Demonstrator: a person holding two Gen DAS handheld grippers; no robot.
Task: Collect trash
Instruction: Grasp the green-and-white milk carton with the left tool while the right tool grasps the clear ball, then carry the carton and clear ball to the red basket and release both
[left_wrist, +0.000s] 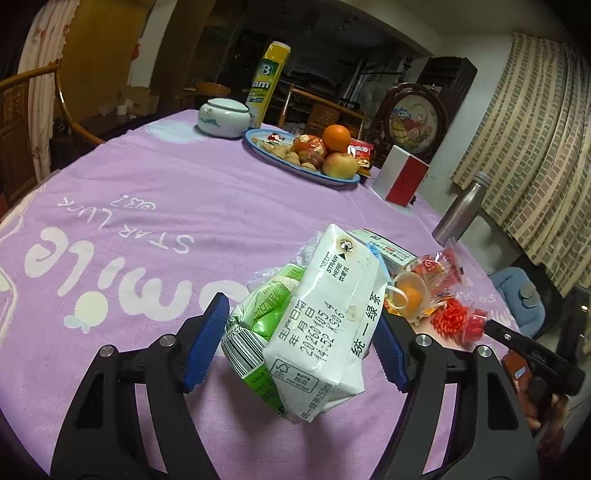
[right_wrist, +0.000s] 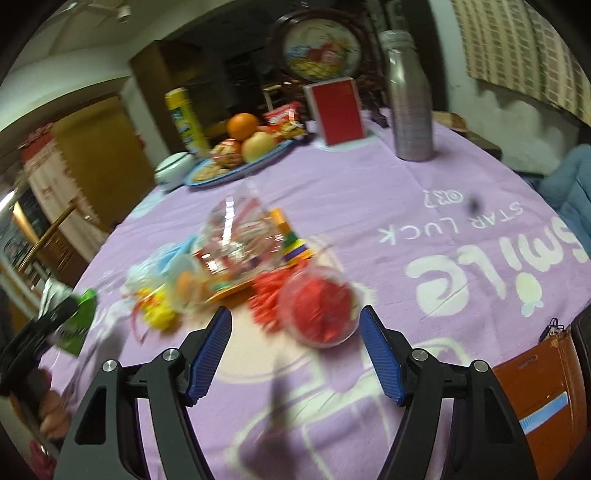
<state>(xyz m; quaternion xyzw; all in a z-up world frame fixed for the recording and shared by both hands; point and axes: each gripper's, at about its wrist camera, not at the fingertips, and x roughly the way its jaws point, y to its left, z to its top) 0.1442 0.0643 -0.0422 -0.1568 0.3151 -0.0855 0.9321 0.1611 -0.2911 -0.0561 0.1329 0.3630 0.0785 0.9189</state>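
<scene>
Left tongs (left_wrist: 301, 341): my pinch on crushed white-green tea carton (left_wrist: 325, 325); slick, may slip. Right tongs (right_wrist: 295, 352): spread, empty; clear red-filled plastic cup (right_wrist: 317, 306) just ahead, could roll.

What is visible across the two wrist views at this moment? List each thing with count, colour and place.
drink carton: 1, white, crumpled, between the left gripper's pads
green wrapper: 1, green and white, beside the carton in the same grip
trash pile: 1 heap, mixed red, orange, clear, table centre
clear cup: 1, red contents, just ahead of the right gripper
fruit plate: 1, blue, fruit and snacks, far side
white jar: 1, left of the plate
spray can: 1, yellow, behind the jar
red and white box: 1, right of the plate
metal bottle: 1, silver, table edge
tablecloth: 1, purple
left gripper: 1, holding both items
right gripper: 1, open, empty
</scene>
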